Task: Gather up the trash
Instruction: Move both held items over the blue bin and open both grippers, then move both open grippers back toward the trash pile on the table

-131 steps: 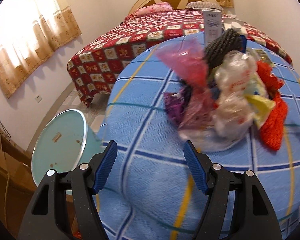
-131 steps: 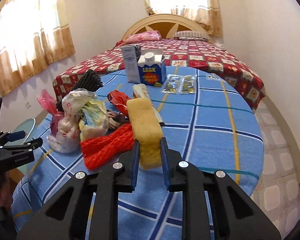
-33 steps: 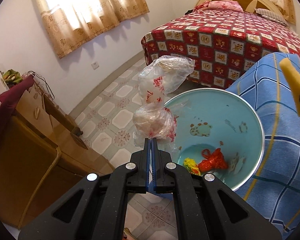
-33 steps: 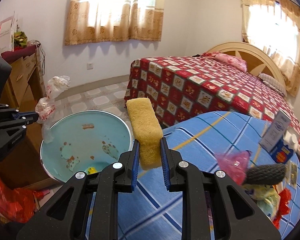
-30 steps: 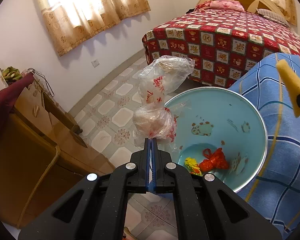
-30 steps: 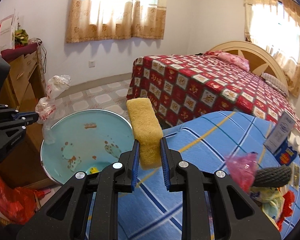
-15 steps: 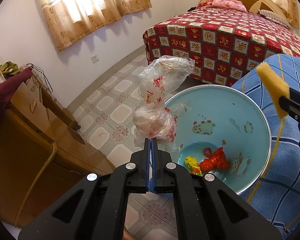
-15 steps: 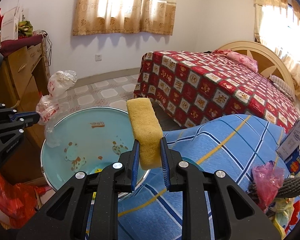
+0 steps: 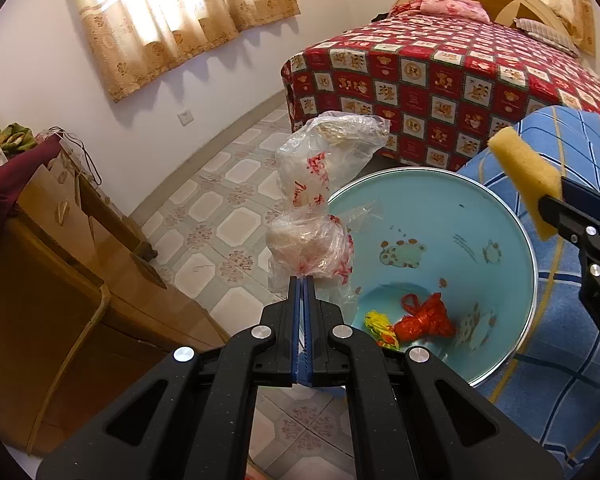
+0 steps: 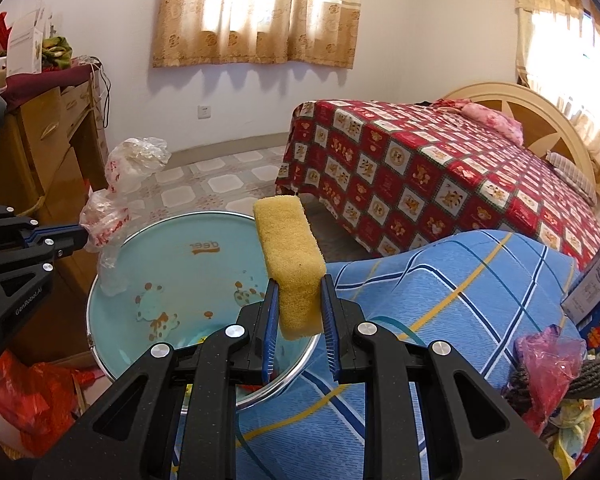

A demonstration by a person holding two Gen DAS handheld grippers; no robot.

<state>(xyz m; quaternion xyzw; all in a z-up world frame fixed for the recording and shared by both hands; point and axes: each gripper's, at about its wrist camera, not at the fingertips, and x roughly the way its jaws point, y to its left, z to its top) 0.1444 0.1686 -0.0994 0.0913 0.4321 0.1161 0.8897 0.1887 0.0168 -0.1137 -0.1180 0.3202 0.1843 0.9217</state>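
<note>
The right hand-held gripper (image 10: 299, 312) clamps a yellow sponge (image 10: 291, 264) above the blue basin's (image 10: 172, 264) rim.

**Legible markings**

"GenRobot.AI" is printed in white along the black body of the left gripper (image 10: 85, 236), as seen from the right wrist view. Inside the light blue basin (image 10: 172, 264), a brown logo reading roughly "deer" is shown upside down on the far wall. Red print is carried on the clear plastic bag (image 9: 312, 208), but it cannot be read. Small text on the white box (image 10: 598, 280) is too fine to be read.
</note>
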